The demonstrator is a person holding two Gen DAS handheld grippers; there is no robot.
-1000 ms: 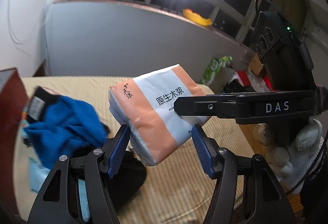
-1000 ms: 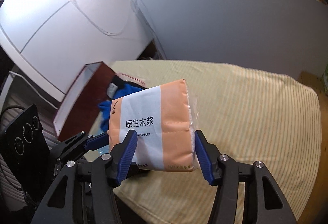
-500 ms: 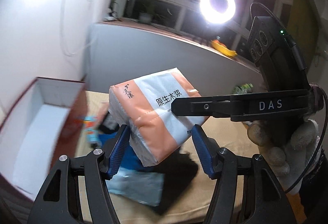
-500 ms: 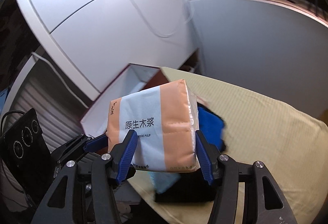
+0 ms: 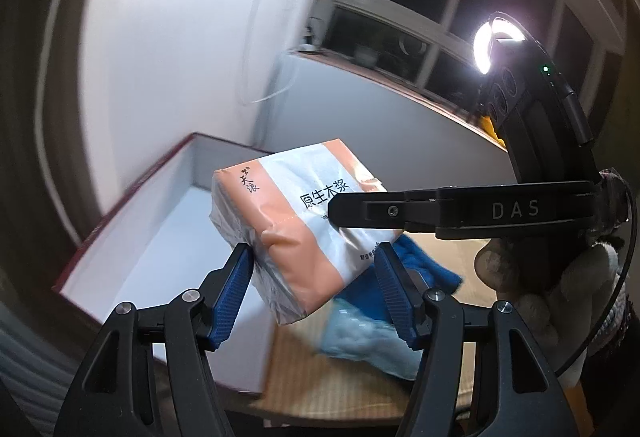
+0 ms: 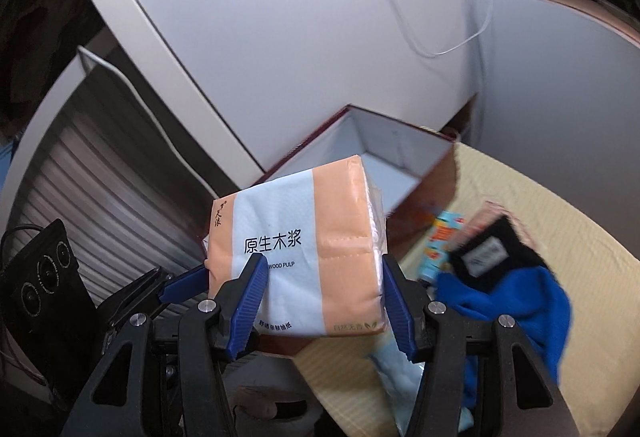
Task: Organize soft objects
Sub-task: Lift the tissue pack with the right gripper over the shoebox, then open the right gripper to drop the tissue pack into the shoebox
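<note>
An orange and pale blue tissue pack (image 5: 296, 233) is held in the air between both grippers. My left gripper (image 5: 314, 291) is shut on its near end, and my right gripper (image 6: 322, 299) is shut on it from the other side (image 6: 304, 257). The pack hangs over the near corner of an open dark red box with a white inside (image 5: 160, 221), which also shows in the right wrist view (image 6: 384, 145). A blue cloth (image 6: 520, 301), a black garment (image 6: 488, 253) and a pale blue packet (image 5: 372, 341) lie on the striped mat beside the box.
The striped yellow mat (image 6: 560, 221) covers the table. White cabinet panels (image 6: 300, 37) stand behind the box. A ring light (image 5: 486, 49) glares at a dark window. A colourful small packet (image 6: 440, 241) lies by the box wall.
Both grippers have carried the tissue pack leftward from over the mat to over the open box. The cloth pile now lies to the right.
</note>
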